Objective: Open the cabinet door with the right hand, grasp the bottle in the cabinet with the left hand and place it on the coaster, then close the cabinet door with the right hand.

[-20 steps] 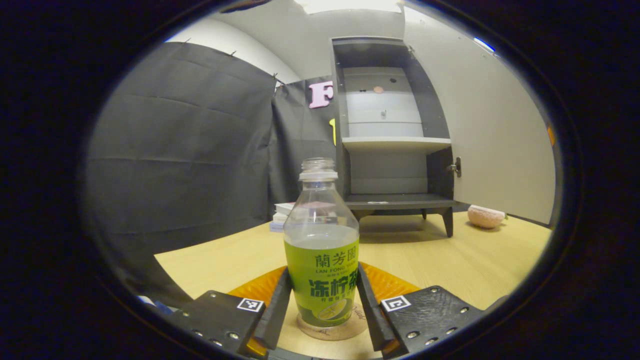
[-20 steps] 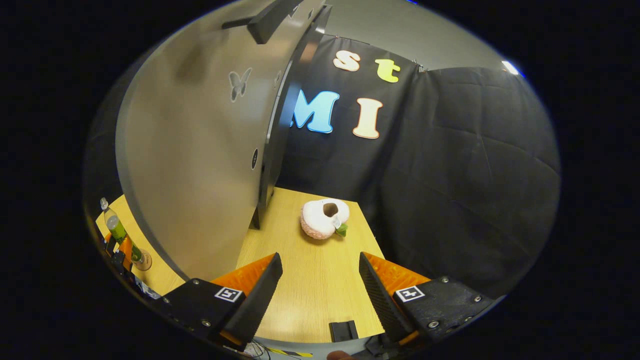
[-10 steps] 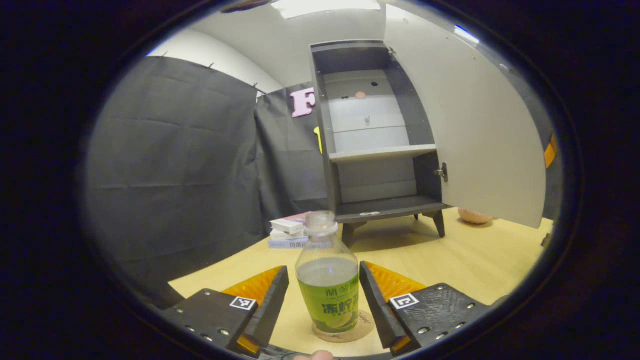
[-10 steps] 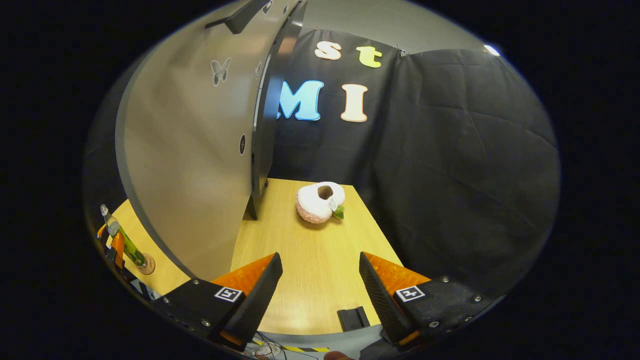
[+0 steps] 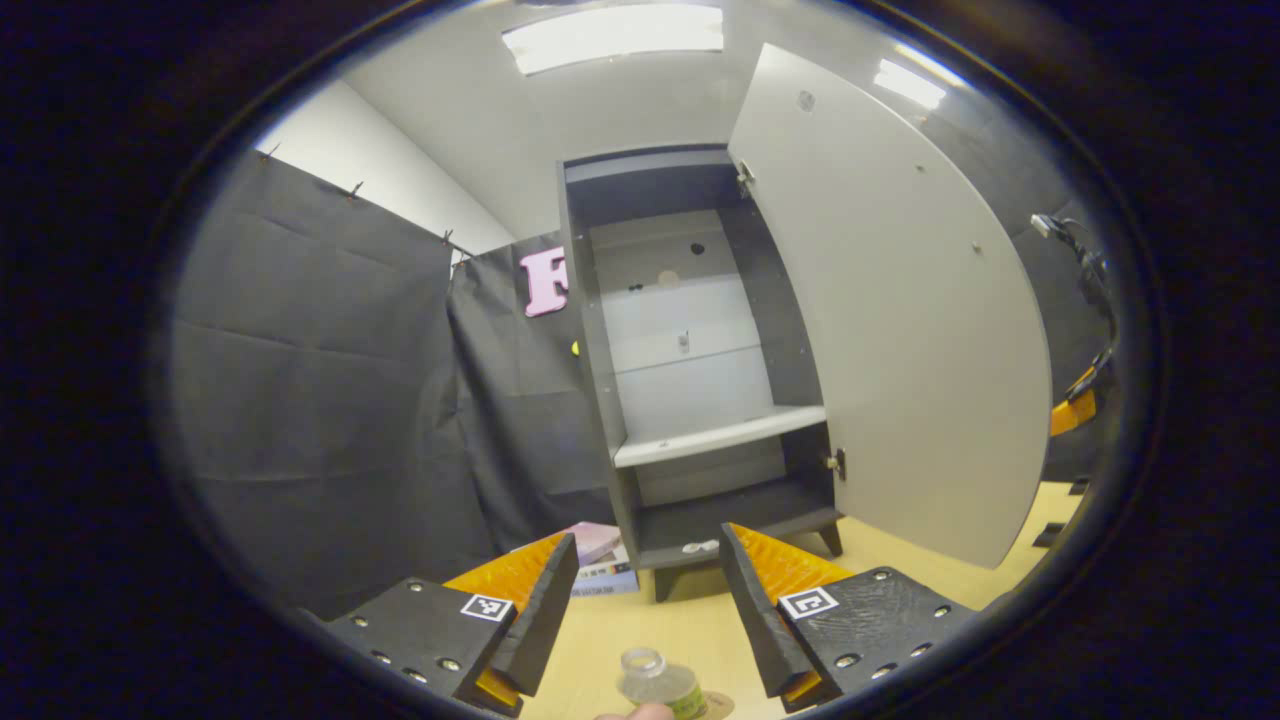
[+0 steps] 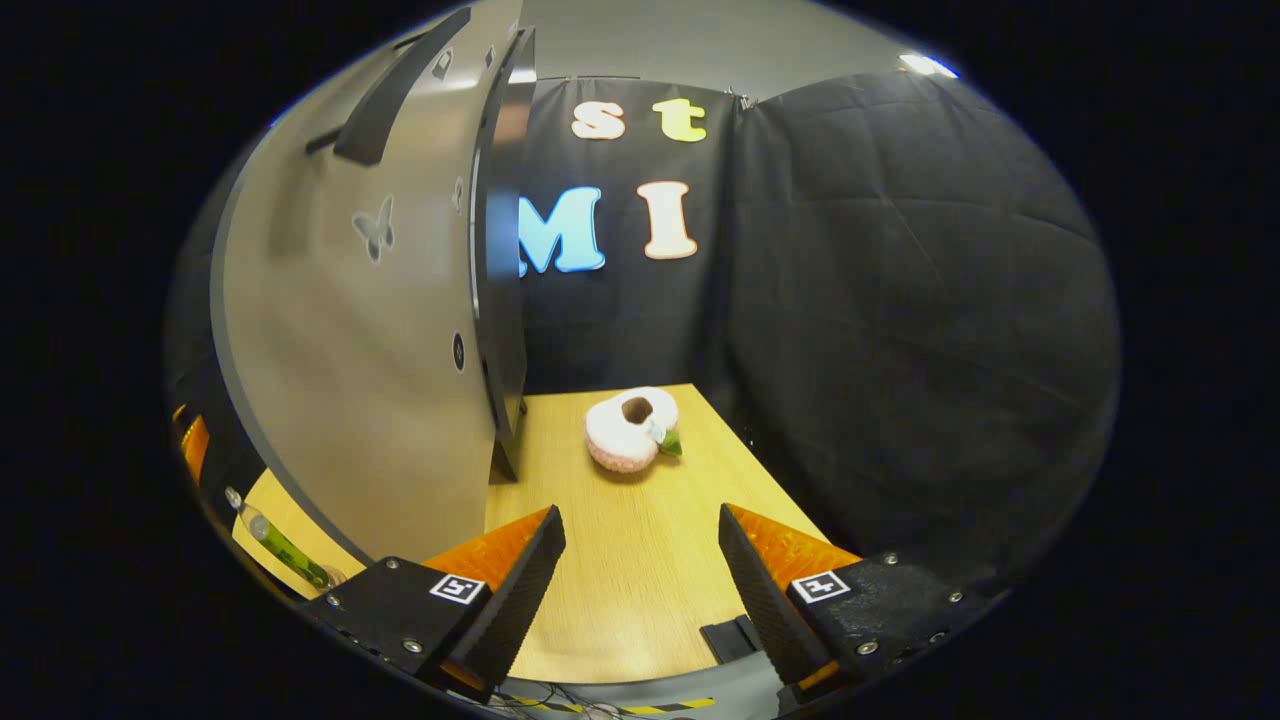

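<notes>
Black cloth walls point(image 5: 310, 400), ceiling light point(image 5: 612, 36)

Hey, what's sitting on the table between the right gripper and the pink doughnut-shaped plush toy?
Nothing: in the right gripper view, bare light wooden tabletop runs from the open right gripper to the pink doughnut-shaped plush toy.

Capless green-label bottle point(image 5: 662, 684) upright on round coaster point(image 5: 716, 704), grey cabinet door point(image 5: 900, 330) swung open

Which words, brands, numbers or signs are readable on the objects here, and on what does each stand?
Bottle label: too small to read.
Boxes beside the cabinet: print blurred, not readable.
No other text on the objects is readable.
</notes>
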### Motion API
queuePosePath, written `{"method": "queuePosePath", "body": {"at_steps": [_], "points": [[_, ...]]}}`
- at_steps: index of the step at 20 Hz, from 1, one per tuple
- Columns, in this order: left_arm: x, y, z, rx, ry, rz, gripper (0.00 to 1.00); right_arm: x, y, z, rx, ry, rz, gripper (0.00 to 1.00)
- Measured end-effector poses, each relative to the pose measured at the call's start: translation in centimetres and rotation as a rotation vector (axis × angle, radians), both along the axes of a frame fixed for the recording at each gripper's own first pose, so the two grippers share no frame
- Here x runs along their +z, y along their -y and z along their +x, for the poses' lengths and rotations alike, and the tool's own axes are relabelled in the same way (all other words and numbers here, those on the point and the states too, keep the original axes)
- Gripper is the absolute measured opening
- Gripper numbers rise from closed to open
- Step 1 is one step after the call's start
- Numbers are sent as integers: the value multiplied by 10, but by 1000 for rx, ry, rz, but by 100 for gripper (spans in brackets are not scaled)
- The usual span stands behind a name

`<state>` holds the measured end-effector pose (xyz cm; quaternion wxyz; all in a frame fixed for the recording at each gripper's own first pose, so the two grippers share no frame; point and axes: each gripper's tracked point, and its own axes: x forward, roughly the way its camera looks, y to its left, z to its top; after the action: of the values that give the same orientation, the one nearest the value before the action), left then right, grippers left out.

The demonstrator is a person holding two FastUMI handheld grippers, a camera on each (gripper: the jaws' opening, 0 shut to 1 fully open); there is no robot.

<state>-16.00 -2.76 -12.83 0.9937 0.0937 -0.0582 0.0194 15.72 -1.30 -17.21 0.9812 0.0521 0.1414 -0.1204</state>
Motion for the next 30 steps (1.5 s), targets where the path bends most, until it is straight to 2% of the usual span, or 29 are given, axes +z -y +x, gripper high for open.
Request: {"method": "queuePosePath", "body": {"at_steps": [1,2,3,4,5,6,7,8,9,10,11,12,13,14,15,17,18,21,23,24,25,26,27,28,30], "points": [[25,4,6,-3,8,8,81,13,-4,5,13,26,14,95],[48,12,14,-8,14,12,85,30,-3,9,15,58,22,95],[69,19,18,-21,21,6,81,48,-5,12,25,98,37,95],[83,29,23,-46,20,-2,81,66,-7,14,33,138,42,96],[94,37,26,-62,8,-8,85,85,-8,15,50,181,43,96],[99,42,28,-70,-14,-11,81,104,-11,16,72,222,39,95],[103,45,30,-68,-36,-13,85,123,-14,16,94,261,29,95],[106,48,33,-73,-51,-12,81,140,-15,17,102,301,11,95],[112,51,35,-75,-53,-9,85,131,-14,18,117,235,-62,94],[117,53,37,-81,-52,-8,85,136,-22,10,146,255,-78,92],[120,53,40,-89,-50,-12,76,135,-22,5,146,239,-109,94],[122,53,43,-103,-43,-22,85,148,-16,-14,145,238,-113,93],[126,52,46,-120,-34,-39,85,150,-11,-19,122,234,-114,94],[126,50,48,-135,-32,-53,85,141,-8,-8,86,231,-108,95],[124,47,52,-153,-36,-64,81,148,-5,-12,66,245,-74,96],[125,40,57,-175,-40,-87,85,171,-15,-14,70,303,18,95],[121,36,61,-178,-51,-100,81,176,-18,-16,78,320,38,95],[116,30,72,-194,-58,-141,81,182,-19,-19,65,322,-18,92],[113,24,77,-200,-62,-149,81,180,-29,-19,48,324,23,93],[109,24,80,-205,-70,-154,81,178,-36,-20,51,324,45,89],[107,24,81,-217,-75,-161,85,178,-45,-20,62,325,55,92],[104,24,82,-230,-83,-167,81,178,-52,-18,76,323,60,92],[103,22,83,-235,-86,-171,86,176,-61,-17,89,311,59,92],[103,15,84,-232,-86,-171,81,174,-70,-17,100,303,54,89],[99,4,84,-221,-90,-169,81,179,-91,-15,129,302,50,89]]}}
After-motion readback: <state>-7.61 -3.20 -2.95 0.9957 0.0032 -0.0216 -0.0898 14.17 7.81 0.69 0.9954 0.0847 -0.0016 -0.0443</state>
